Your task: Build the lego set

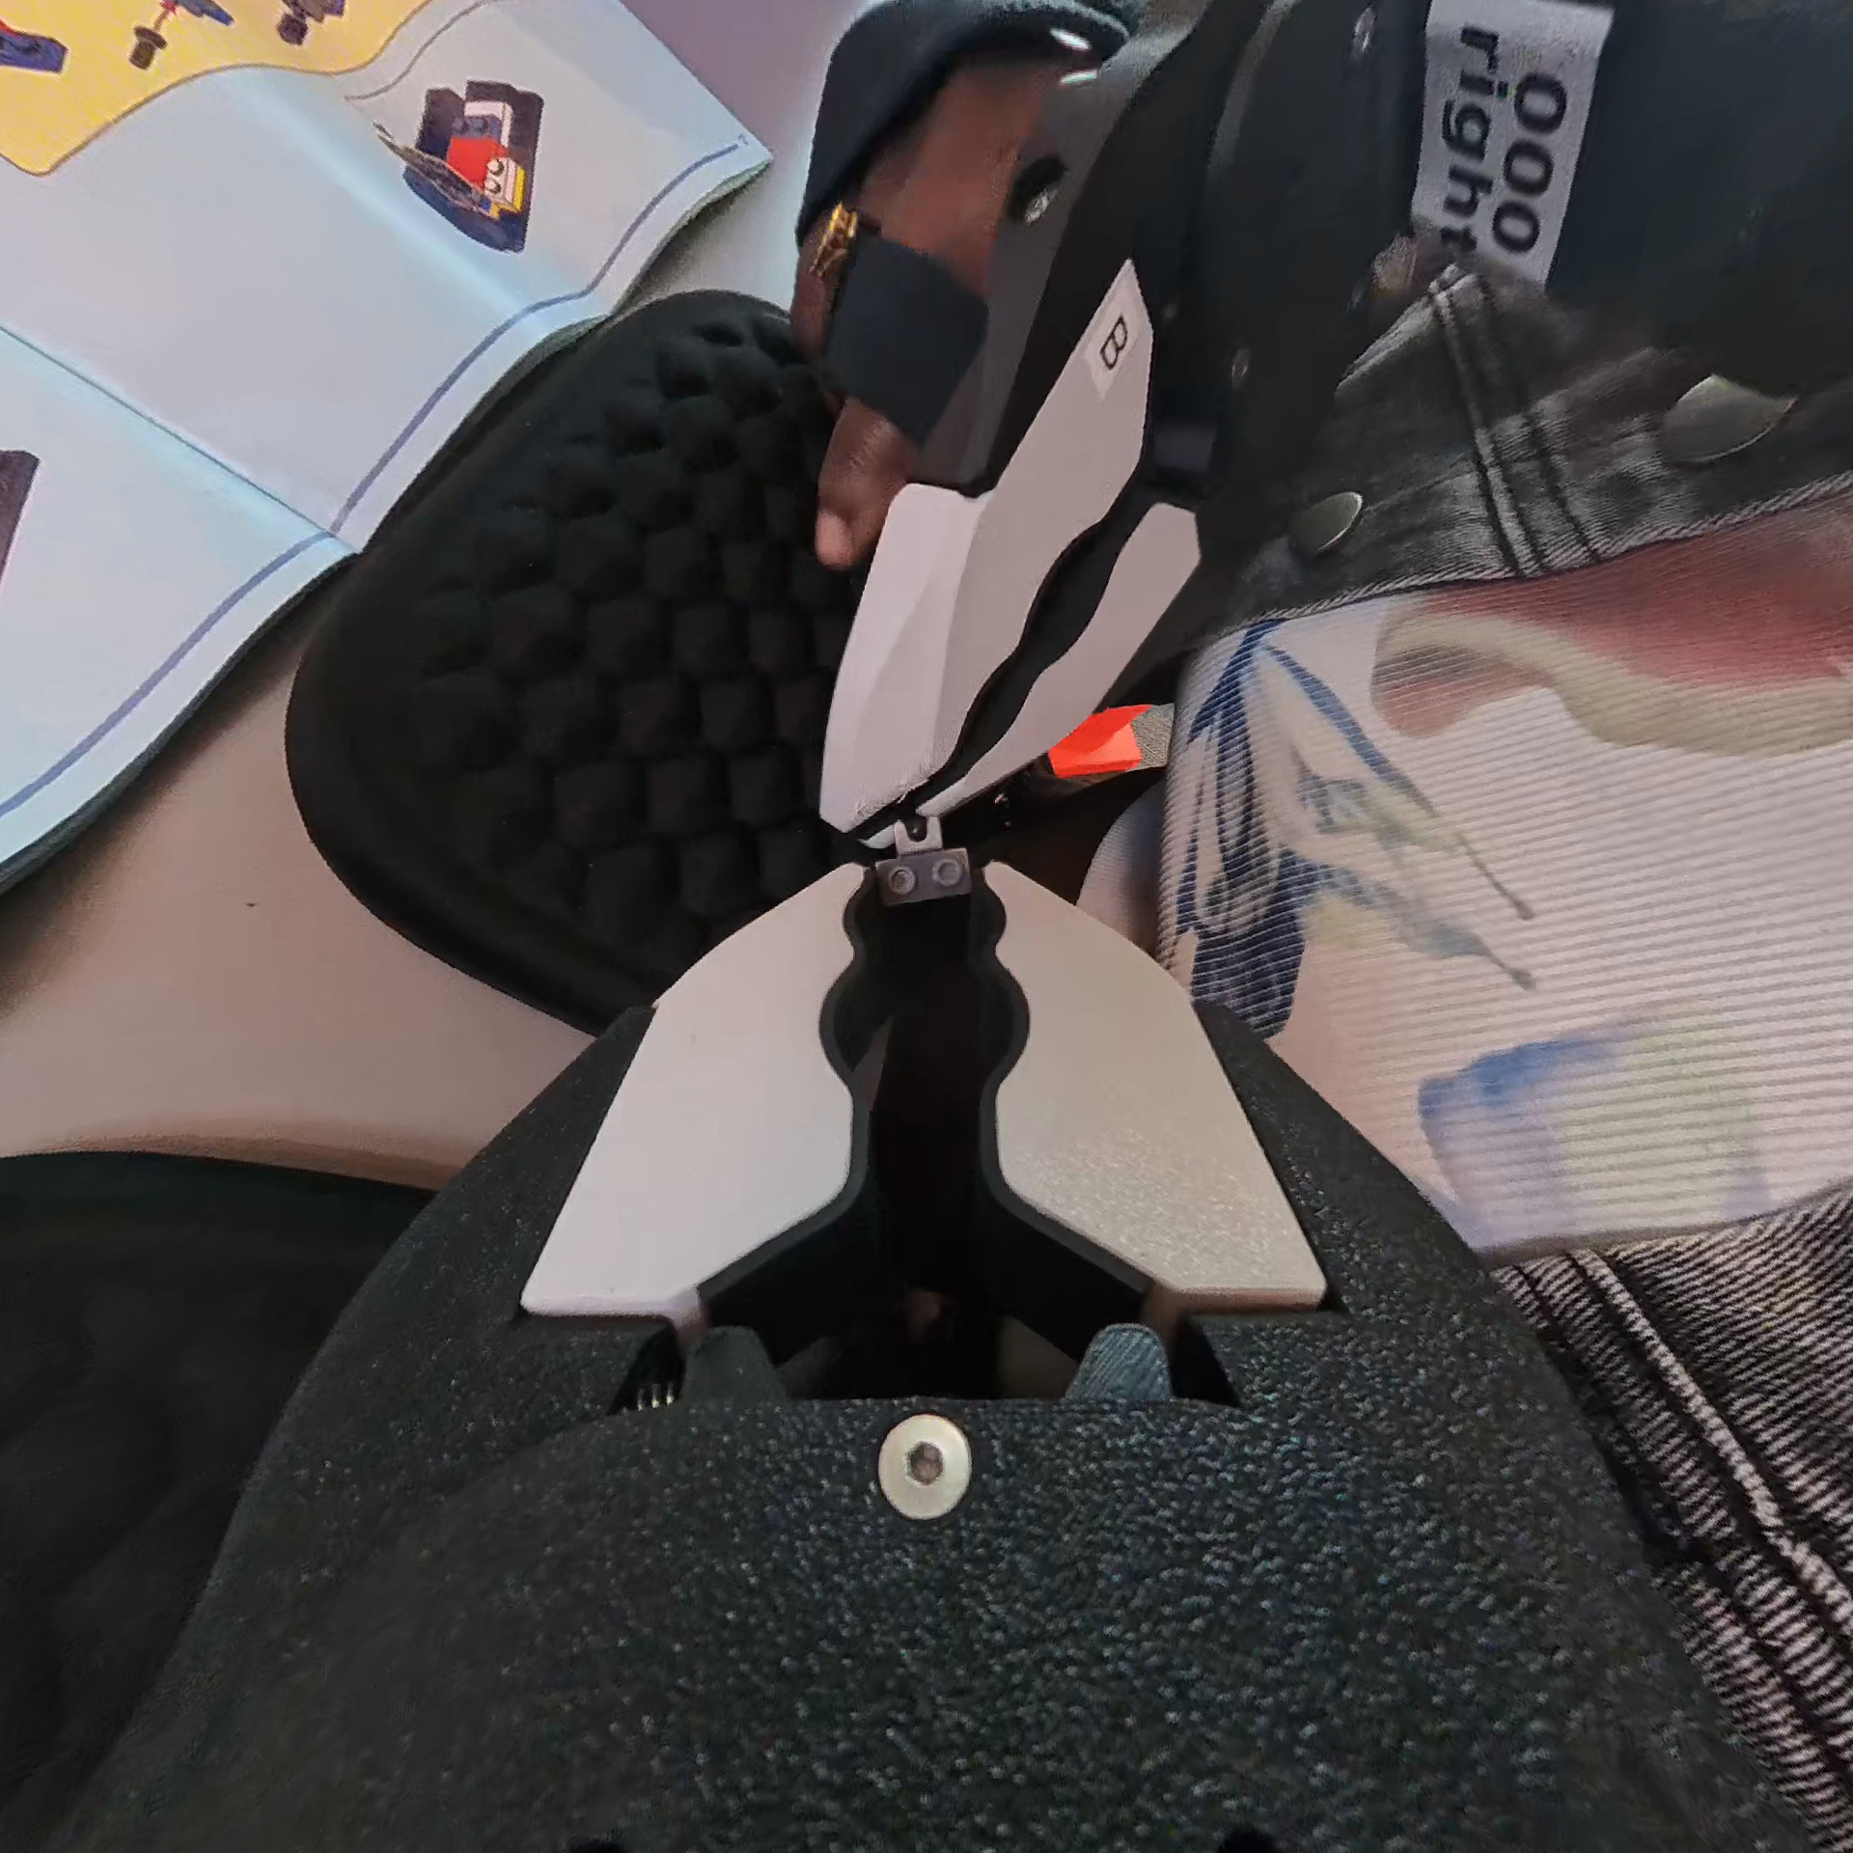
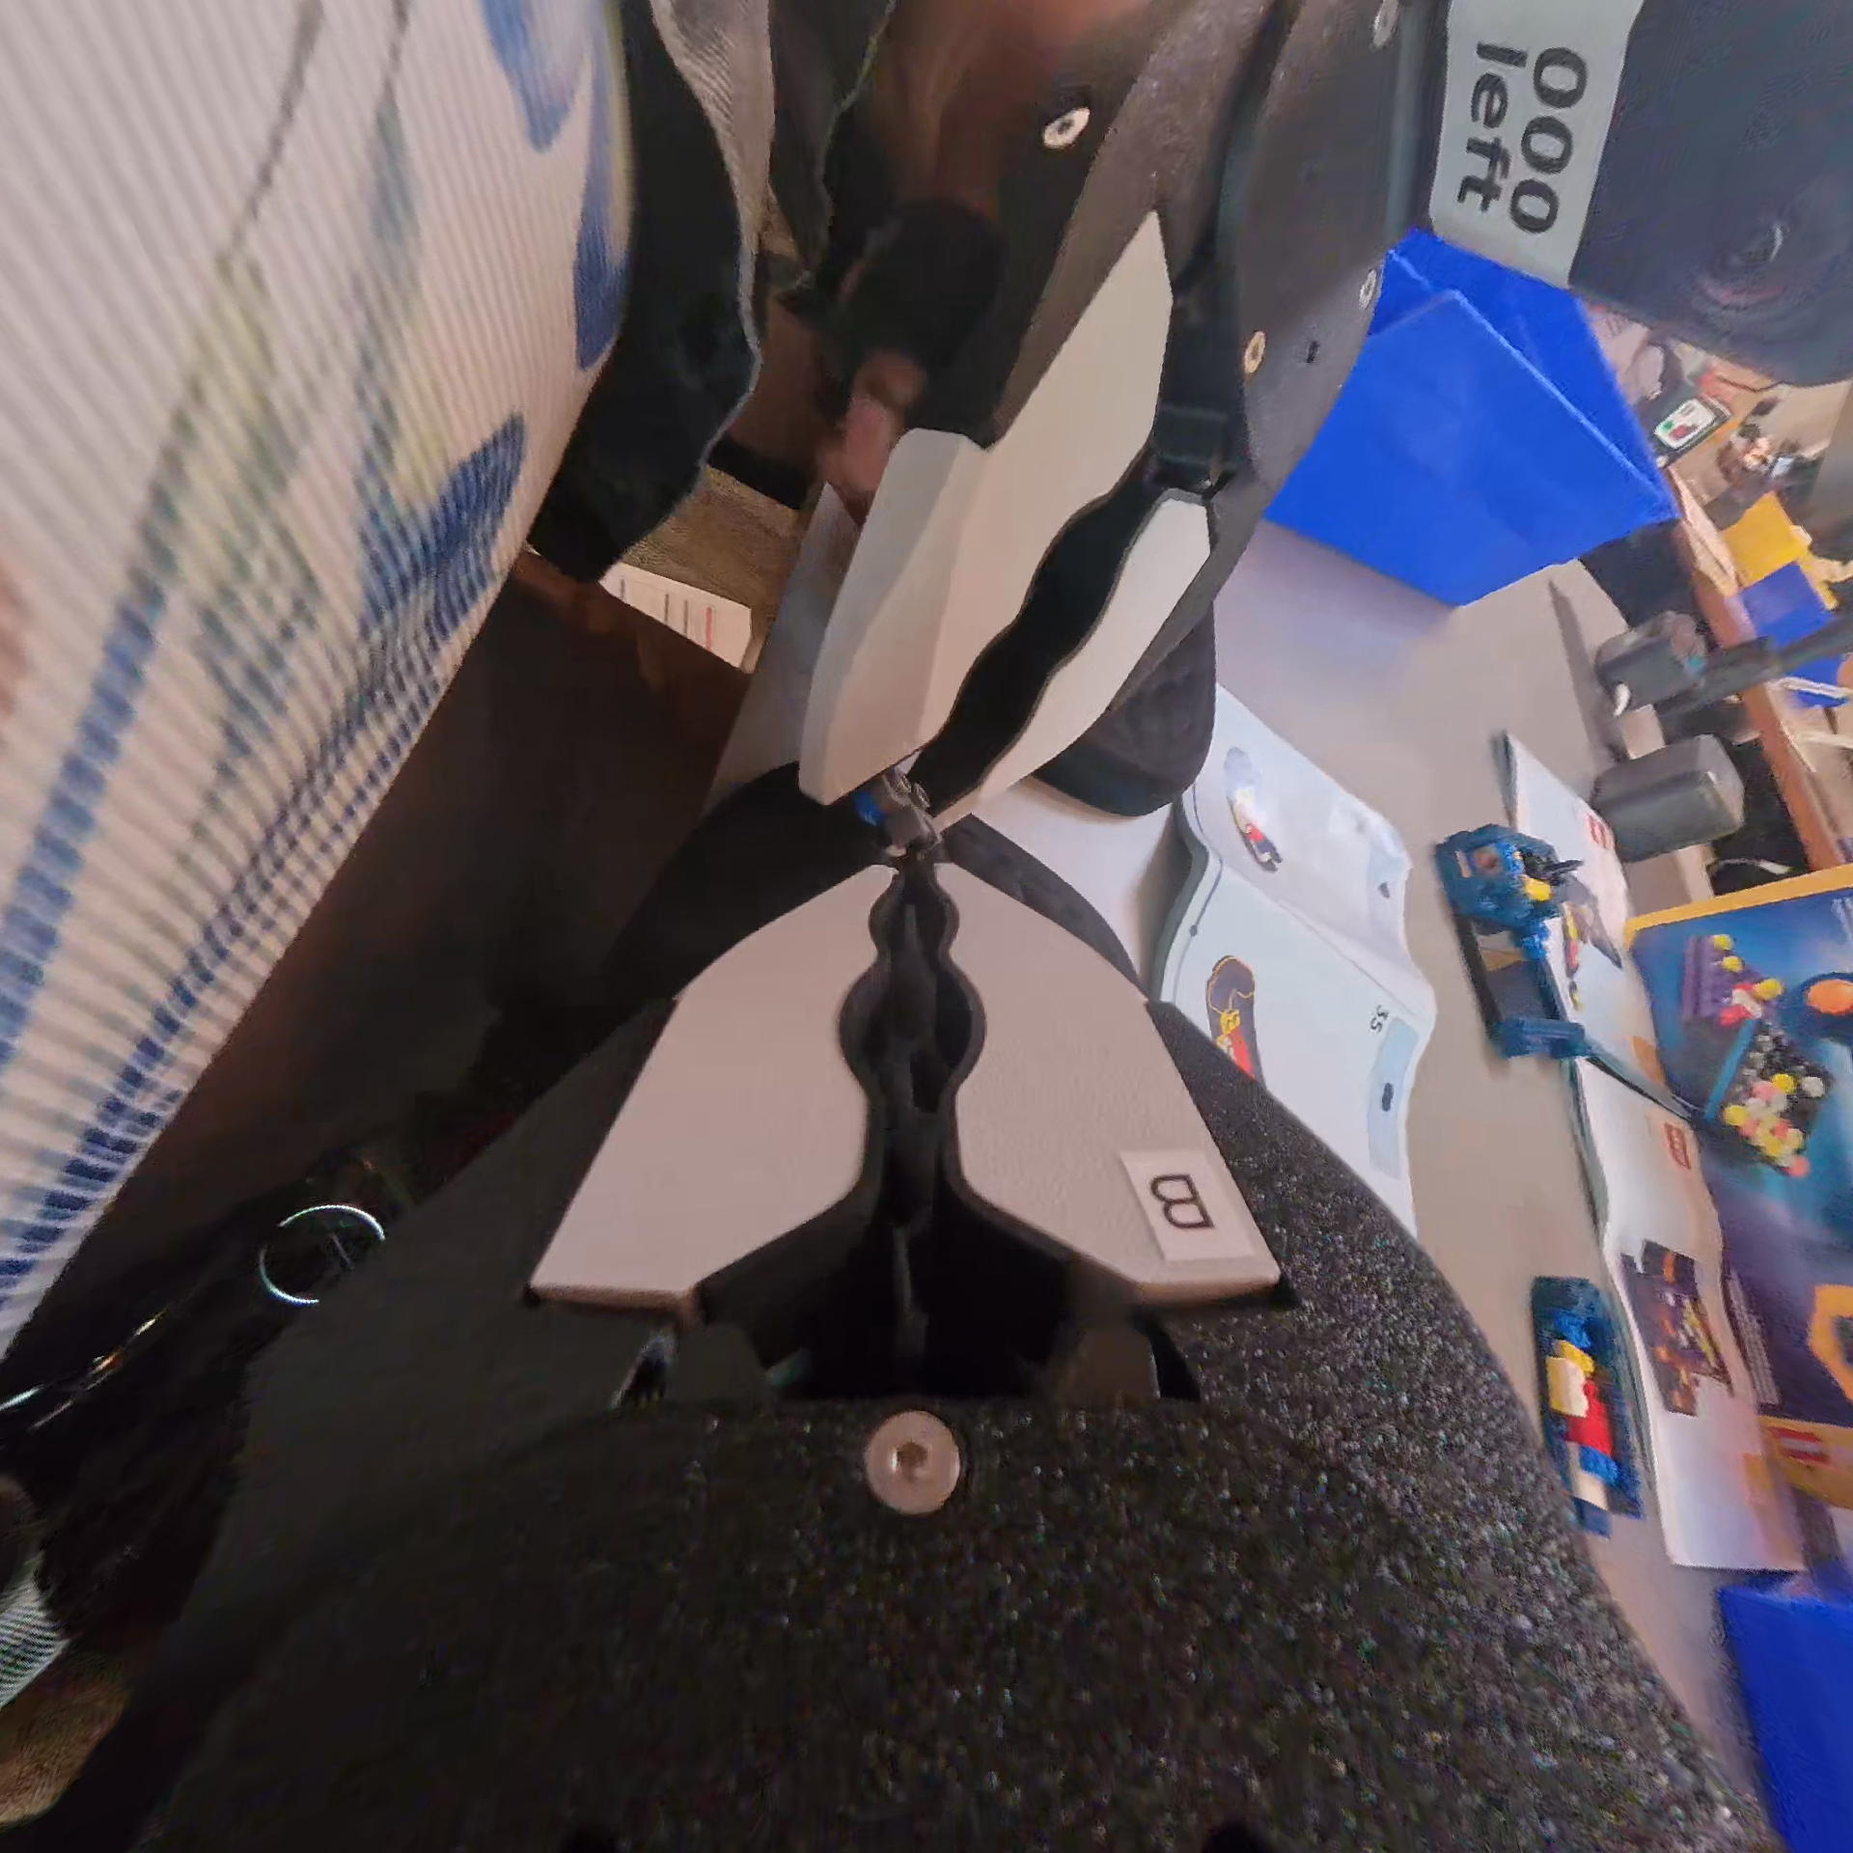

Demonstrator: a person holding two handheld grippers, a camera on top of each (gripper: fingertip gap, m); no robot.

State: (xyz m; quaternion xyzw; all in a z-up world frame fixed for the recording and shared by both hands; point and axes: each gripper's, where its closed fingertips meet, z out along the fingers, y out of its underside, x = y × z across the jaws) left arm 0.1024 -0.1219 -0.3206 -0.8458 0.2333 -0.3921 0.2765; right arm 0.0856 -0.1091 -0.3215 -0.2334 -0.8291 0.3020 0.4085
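From the left wrist, my left tongs [image 1: 922,880] pinch a small dark grey studded brick [image 1: 923,877], two round studs facing up. My right tongs [image 1: 907,817] meet it tip to tip, pressed together on a thin pale grey clip piece [image 1: 917,832]. Below lies a black dimpled cushion [image 1: 602,652] and a glossy instruction booklet [image 1: 251,401] on the table [image 1: 201,1003].

From the right wrist, my right tongs [image 2: 910,852] are pressed nearly shut at that tiny joint. Plastic brick models [image 2: 1514,933] sit on the smooth table [image 2: 1354,652].

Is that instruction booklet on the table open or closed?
Open. The booklet lies spread flat on the grey table, two pages showing either side of a centre fold, with coloured build pictures face up beside the black cushion.
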